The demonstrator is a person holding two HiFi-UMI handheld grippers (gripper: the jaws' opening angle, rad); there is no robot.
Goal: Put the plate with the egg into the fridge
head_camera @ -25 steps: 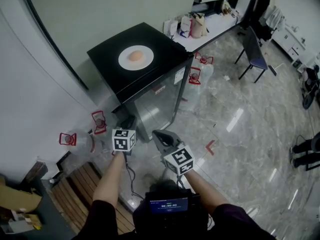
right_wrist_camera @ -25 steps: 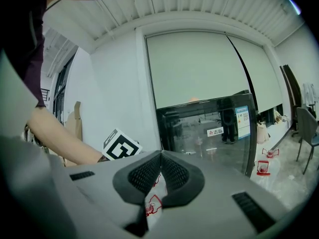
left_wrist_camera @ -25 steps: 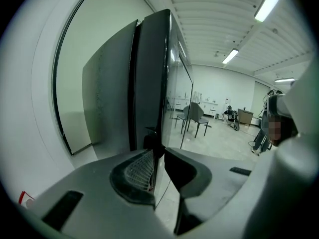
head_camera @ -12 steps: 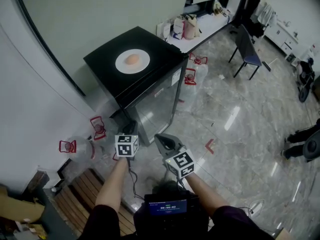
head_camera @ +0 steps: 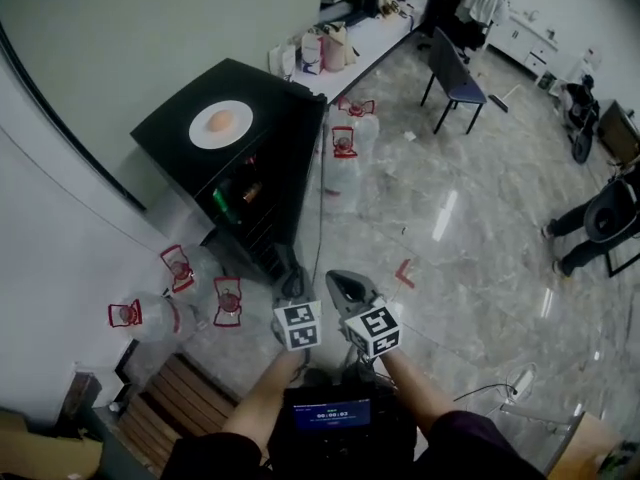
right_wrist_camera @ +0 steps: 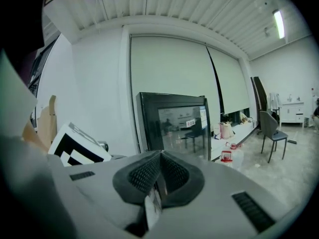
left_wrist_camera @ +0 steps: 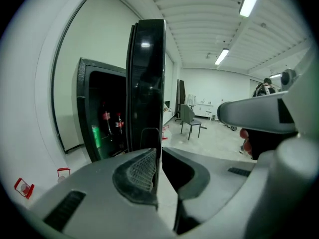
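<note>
A white plate (head_camera: 205, 131) with a brown egg (head_camera: 221, 121) sits on top of the black fridge (head_camera: 170, 118). The fridge stands open, showing bottles on its shelves (head_camera: 236, 196). Its glass door (head_camera: 322, 183) is swung out towards me and seen edge-on. My left gripper (head_camera: 291, 284) is shut on the door's free edge (left_wrist_camera: 147, 83), which runs down between the pads (left_wrist_camera: 141, 169). Beside it, my right gripper (head_camera: 346, 286) is shut and holds nothing. The right gripper view looks past that gripper (right_wrist_camera: 160, 176) at the door's reflecting glass (right_wrist_camera: 182, 128).
Several water jugs with red handles (head_camera: 180, 268) lie on the floor left of the fridge, two more (head_camera: 345, 143) behind it. A white table with bags (head_camera: 335, 48) and a chair (head_camera: 452, 68) stand further back. A wooden pallet (head_camera: 180, 398) lies at lower left. People are at the right edge (head_camera: 600, 218).
The fridge door, closed in both earlier frames, has swung open with my left gripper on its edge. Both grippers have drifted right, and the fridge now sits further left in view.
</note>
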